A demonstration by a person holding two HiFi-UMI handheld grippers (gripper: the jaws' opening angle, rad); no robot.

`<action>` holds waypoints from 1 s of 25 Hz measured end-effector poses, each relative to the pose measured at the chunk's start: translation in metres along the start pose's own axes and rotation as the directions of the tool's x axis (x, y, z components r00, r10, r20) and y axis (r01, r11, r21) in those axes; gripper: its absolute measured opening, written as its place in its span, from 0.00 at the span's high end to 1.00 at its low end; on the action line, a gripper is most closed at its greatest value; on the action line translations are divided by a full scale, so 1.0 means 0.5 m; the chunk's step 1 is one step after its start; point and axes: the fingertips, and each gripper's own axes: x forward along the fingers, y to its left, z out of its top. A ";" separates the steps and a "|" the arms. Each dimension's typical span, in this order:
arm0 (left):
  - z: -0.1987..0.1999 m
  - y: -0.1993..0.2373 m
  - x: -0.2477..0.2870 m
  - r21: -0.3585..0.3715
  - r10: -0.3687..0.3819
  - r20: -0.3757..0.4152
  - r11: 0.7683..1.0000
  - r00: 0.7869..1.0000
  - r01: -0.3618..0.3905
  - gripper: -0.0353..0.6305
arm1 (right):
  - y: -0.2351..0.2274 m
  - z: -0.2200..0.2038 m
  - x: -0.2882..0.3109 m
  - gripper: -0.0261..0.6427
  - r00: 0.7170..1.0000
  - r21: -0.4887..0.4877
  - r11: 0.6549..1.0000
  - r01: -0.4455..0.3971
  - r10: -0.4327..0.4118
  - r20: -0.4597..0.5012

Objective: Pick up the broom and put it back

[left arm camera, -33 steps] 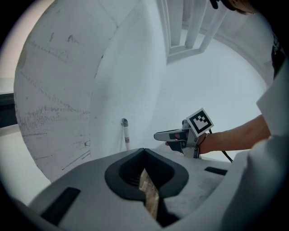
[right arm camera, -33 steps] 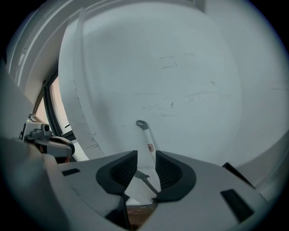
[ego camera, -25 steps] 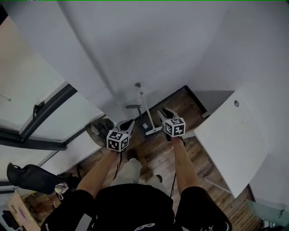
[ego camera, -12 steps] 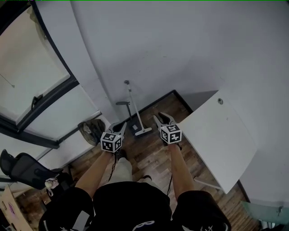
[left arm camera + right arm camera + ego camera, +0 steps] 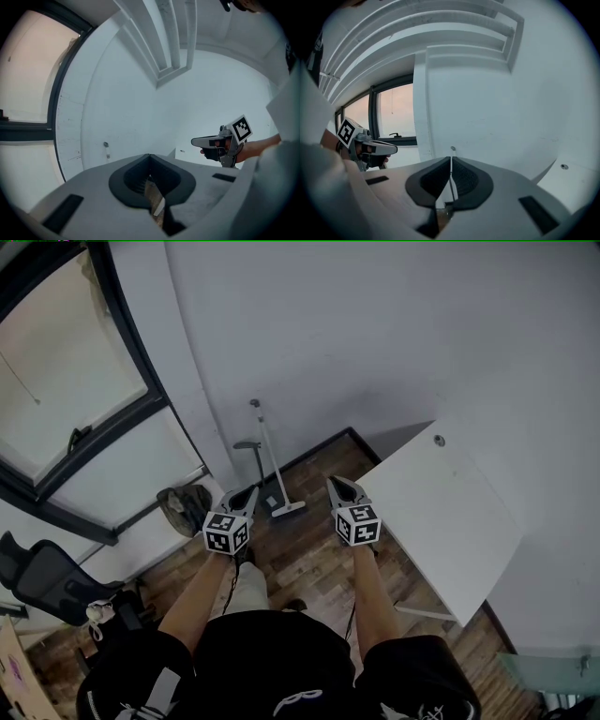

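Observation:
The broom (image 5: 266, 455) leans upright against the white wall, its pale head (image 5: 288, 508) on the wood floor. In the right gripper view its thin handle (image 5: 453, 150) shows straight ahead, above the jaw tips. My left gripper (image 5: 247, 496) hovers just left of the broom head, shut and empty. My right gripper (image 5: 338, 487) hangs to the broom's right; its jaws are closing, nearly together, with nothing between them. Each gripper appears in the other's view: the right gripper (image 5: 199, 140) and the left gripper (image 5: 392, 149). Neither touches the broom.
A white table (image 5: 441, 512) stands close on the right, against the wall. A dark upright handle (image 5: 246, 446) stands left of the broom. A dark bag (image 5: 185, 507) lies under the window (image 5: 66, 399), and an office chair (image 5: 42, 582) stands at far left.
Both grippers have risen and moved toward the wall and the broom. The right gripper's jaws, spread earlier, have come together. The table now sits nearer the right arm.

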 end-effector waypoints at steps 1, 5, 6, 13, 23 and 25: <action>0.004 -0.014 -0.006 0.003 -0.007 0.002 1.000 1.000 0.007 0.92 | 0.001 0.000 -0.017 0.92 1.000 0.001 1.000 0.012 -0.012 0.003; 0.019 -0.061 -0.028 0.017 -0.021 0.015 1.000 1.000 0.020 0.92 | 0.011 -0.005 -0.083 0.92 0.999 -0.001 0.999 0.034 -0.034 0.013; 0.022 -0.070 -0.033 0.016 -0.021 0.020 1.000 1.000 0.021 0.92 | 0.014 -0.008 -0.099 0.92 0.999 0.001 0.999 0.039 -0.039 0.015; 0.030 -0.102 -0.051 -0.026 -0.028 0.022 0.999 0.999 0.029 0.92 | 0.011 -0.029 -0.187 0.92 0.996 0.075 0.994 0.080 -0.084 0.042; 0.025 -0.143 -0.064 -0.036 -0.048 0.018 0.998 0.999 0.048 0.92 | 0.019 -0.045 -0.249 0.92 0.990 0.107 0.986 0.129 -0.135 0.048; 0.025 -0.151 -0.063 -0.038 -0.055 0.021 0.998 0.998 0.055 0.92 | 0.019 -0.045 -0.255 0.93 0.989 0.110 0.985 0.132 -0.138 0.050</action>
